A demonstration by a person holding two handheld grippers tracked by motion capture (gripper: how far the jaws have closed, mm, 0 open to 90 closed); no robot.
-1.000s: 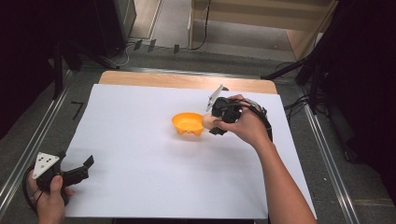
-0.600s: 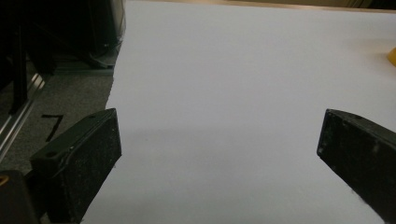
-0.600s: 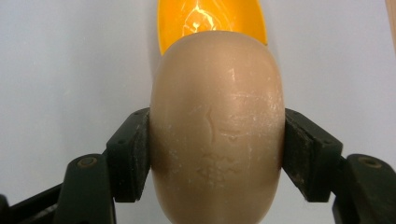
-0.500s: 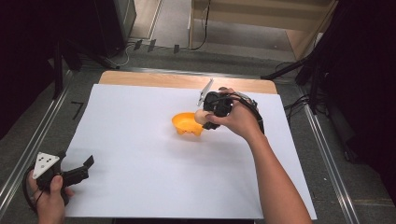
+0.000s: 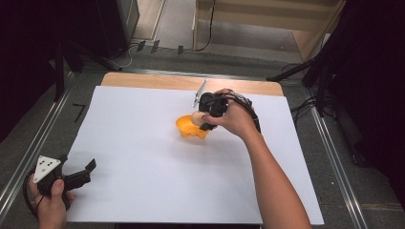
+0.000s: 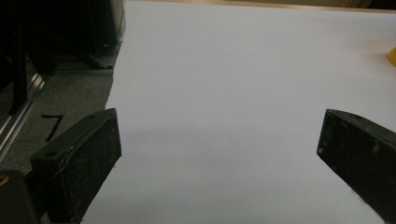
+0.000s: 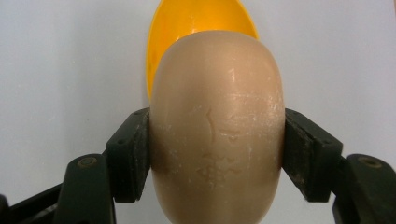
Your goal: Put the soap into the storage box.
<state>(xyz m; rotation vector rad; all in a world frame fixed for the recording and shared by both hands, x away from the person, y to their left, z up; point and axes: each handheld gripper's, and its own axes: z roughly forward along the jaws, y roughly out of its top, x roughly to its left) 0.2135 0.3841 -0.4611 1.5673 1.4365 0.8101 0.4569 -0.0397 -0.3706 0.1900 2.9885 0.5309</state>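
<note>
Beige soap bar (image 7: 217, 126) clamped in right gripper (image 7: 217, 154) over orange bowl (image 5: 191, 128), likely for drop-in; left gripper (image 5: 79, 177) parked wide, empty.

Tan egg-shaped object (image 7: 217, 126) above orange bowl (image 5: 190, 128)

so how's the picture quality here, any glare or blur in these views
High view: even light on the white sheet, dark surroundings. Left gripper view: soft, faint shadow between the fingers. Right gripper view: sharp, small highlights on the tan egg-shaped object, yellow bowl behind.
</note>
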